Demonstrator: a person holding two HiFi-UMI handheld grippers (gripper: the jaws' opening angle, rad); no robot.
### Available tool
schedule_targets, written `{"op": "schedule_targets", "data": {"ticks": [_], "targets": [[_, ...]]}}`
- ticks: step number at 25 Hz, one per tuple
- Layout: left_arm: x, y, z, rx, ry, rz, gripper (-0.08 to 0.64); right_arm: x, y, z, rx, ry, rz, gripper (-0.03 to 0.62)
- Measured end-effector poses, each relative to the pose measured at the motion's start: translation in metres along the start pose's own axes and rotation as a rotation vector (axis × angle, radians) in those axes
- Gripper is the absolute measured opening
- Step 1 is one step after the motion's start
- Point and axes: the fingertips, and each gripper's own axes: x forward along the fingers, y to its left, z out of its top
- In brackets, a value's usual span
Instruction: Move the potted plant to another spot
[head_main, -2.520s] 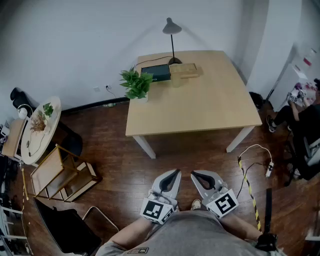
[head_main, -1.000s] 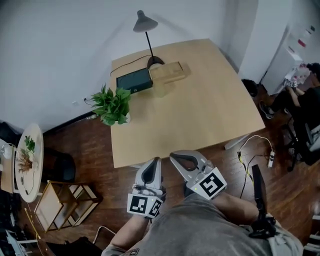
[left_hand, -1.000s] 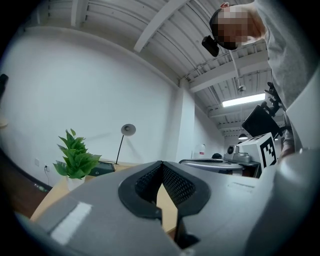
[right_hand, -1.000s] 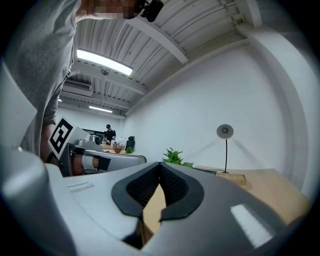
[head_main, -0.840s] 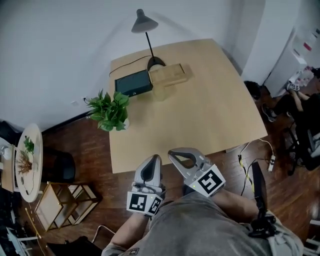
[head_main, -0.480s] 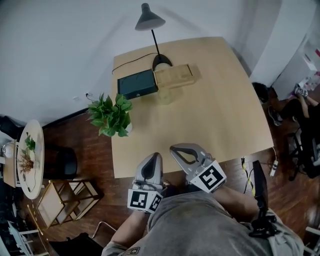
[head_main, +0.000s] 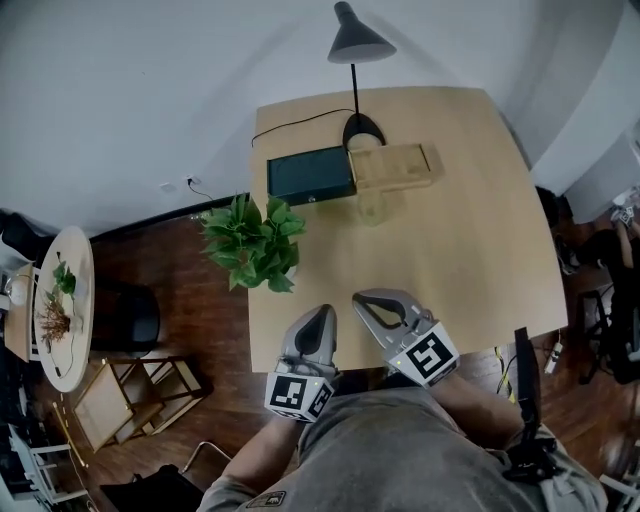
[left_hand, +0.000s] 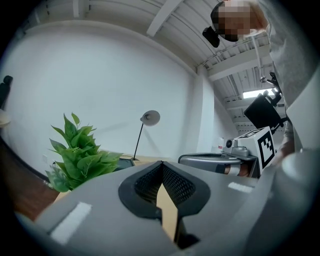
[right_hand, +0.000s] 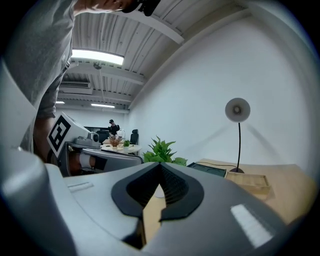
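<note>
Left gripper (head_main: 321, 314) and right gripper (head_main: 362, 299) sit side by side over the near edge of the table (head_main: 470, 250). Both have their jaws pressed together and empty, probably just the approach posture. The potted plant (head_main: 255, 245) is ahead-left of the left gripper at the table's left edge, not yet within reach. Farther ahead are a dark box (head_main: 310, 175), a wooden tray (head_main: 392, 167) and a lamp (head_main: 356, 60).

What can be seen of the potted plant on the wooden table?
The potted plant is small and bushy, with broad, pointed, bright green leaves, and it stands upright. The foliage hides almost all of its pot; only what looks like a pale sliver shows. In the head view it sits at the left edge of the light wooden table, with leaves overhanging that edge, nearer the person than the dark flat box. Nothing but the table touches it.
</note>
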Motion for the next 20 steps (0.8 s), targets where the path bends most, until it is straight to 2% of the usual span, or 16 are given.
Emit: {"op": "schedule_targets", "data": {"ticks": [7,13,20], "targets": [[0.006,0.072,-0.032,-0.031,0.075,0.074,0.005,0.065,-0.005,-0.035,0.015,0.088,0.054,0.006],[0.009,0.126,-0.08,-0.075,0.159,0.155,0.005,0.111,-0.01,-0.085,0.05,0.18,0.1,0.006],[0.011,0.167,-0.13,-0.119,0.253,0.211,0.005,0.151,-0.012,-0.14,0.098,0.271,0.135,0.006]]}}
